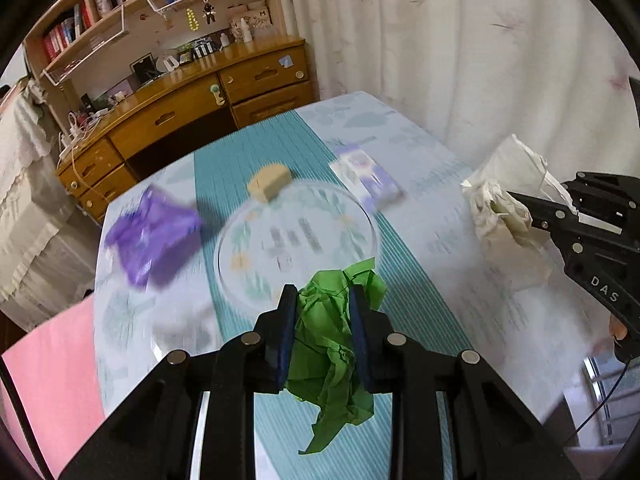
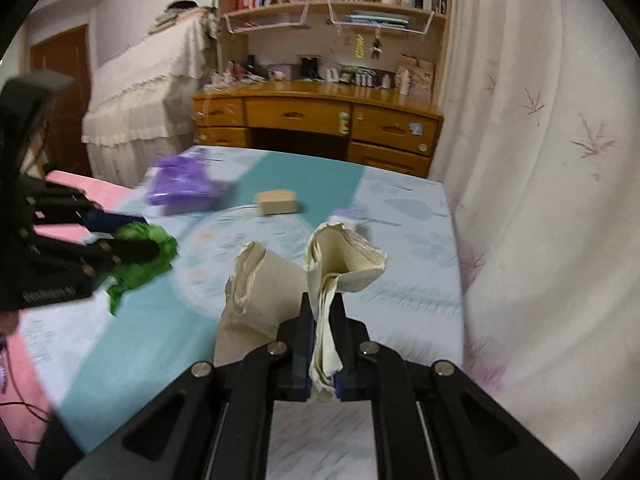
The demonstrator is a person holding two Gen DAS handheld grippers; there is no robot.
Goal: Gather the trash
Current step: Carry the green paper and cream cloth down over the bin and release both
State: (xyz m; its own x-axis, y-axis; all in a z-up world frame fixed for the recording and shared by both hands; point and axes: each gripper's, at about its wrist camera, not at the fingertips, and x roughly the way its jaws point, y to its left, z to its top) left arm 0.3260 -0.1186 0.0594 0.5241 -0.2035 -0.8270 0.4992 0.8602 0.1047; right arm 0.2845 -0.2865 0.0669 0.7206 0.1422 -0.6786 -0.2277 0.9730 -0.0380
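My left gripper (image 1: 322,300) is shut on a crumpled green paper (image 1: 328,344) and holds it above the near part of the table; it also shows in the right wrist view (image 2: 140,248). My right gripper (image 2: 324,304) is shut on a wad of white tissue (image 2: 340,264), held above the table's right side; the tissue shows in the left wrist view (image 1: 504,208) too. On the table lie a purple wrapper (image 1: 154,236), a tan block (image 1: 269,186) and a white-and-purple carton (image 1: 366,176).
A clear round plate (image 1: 360,216) sits mid-table on a teal runner (image 1: 248,152). A white curtain (image 1: 460,52) hangs at the right. A wooden desk with shelves (image 1: 192,100) stands behind. A pink surface (image 1: 48,380) lies at the left.
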